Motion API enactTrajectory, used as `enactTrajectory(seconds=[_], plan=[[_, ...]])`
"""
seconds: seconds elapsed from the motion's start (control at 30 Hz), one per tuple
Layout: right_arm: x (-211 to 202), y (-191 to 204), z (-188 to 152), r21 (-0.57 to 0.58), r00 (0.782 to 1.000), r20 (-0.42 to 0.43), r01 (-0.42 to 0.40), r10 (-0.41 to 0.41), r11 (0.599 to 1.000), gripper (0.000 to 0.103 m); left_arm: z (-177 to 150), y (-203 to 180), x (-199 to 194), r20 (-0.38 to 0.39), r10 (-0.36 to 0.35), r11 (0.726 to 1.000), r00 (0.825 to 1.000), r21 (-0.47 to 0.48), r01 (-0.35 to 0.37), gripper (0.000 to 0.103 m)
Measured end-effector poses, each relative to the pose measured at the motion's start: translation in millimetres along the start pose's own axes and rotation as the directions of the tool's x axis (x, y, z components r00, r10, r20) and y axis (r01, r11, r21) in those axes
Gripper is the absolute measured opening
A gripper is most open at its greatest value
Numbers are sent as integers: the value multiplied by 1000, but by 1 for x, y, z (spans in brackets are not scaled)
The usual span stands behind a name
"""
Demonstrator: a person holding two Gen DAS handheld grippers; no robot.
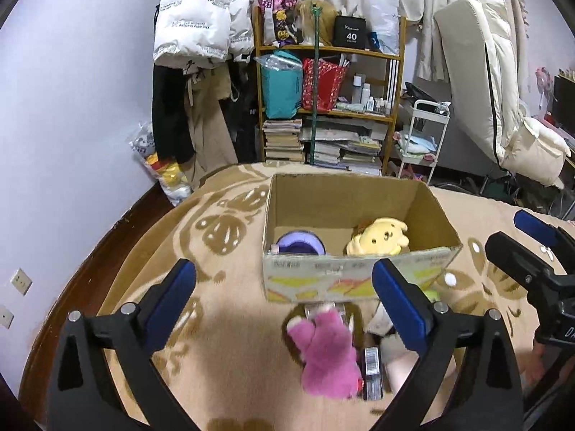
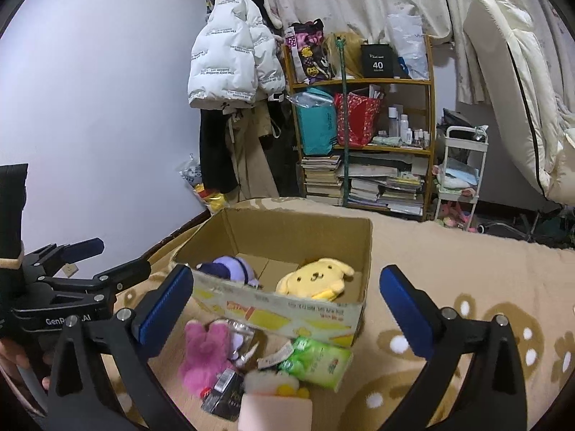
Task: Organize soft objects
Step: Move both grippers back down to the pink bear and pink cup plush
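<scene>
An open cardboard box point(image 1: 316, 269) point(image 2: 287, 312) stands on the patterned blanket. Inside lie a yellow plush point(image 1: 377, 239) point(image 2: 316, 278) and a purple plush point(image 1: 300, 244) point(image 2: 230, 267). In front of the box lies a pink plush point(image 1: 327, 352) point(image 2: 206, 350) beside a small dark box point(image 1: 372, 370) point(image 2: 224, 393), a green packet point(image 2: 320, 361) and a cream plush point(image 2: 271, 382). My left gripper point(image 1: 284, 294) is open above the pink plush. My right gripper point(image 2: 287, 303) is open and empty over the pile; it also shows in the left wrist view point(image 1: 528, 248).
The blanket point(image 1: 222, 359) covers a bed with a dark wooden edge at left. Behind stand a cluttered shelf point(image 1: 327, 107), hanging coats point(image 1: 201, 18), a white trolley point(image 1: 424, 136) and a cream mattress point(image 1: 496, 89). A pink flat item point(image 2: 275, 415) lies at the bottom.
</scene>
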State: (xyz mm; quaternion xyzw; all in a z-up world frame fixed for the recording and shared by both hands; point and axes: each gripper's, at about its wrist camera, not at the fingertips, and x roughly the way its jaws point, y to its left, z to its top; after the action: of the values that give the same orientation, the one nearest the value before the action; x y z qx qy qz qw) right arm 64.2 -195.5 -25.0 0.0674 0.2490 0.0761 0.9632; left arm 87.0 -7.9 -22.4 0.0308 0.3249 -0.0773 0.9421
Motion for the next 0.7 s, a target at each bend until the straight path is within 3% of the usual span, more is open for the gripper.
enactTrajectory(seconds=[0.27, 0.7], plan=[[-22, 5, -14, 28, 998, -54, 24, -22, 999, 103, -20, 2, -10, -78, 19, 1000, 997, -8, -20, 98], [-31, 20, -33, -7, 993, -116, 27, -28, 1000, 103, -31, 6, -6, -134, 25, 999, 991, -21, -28, 98]])
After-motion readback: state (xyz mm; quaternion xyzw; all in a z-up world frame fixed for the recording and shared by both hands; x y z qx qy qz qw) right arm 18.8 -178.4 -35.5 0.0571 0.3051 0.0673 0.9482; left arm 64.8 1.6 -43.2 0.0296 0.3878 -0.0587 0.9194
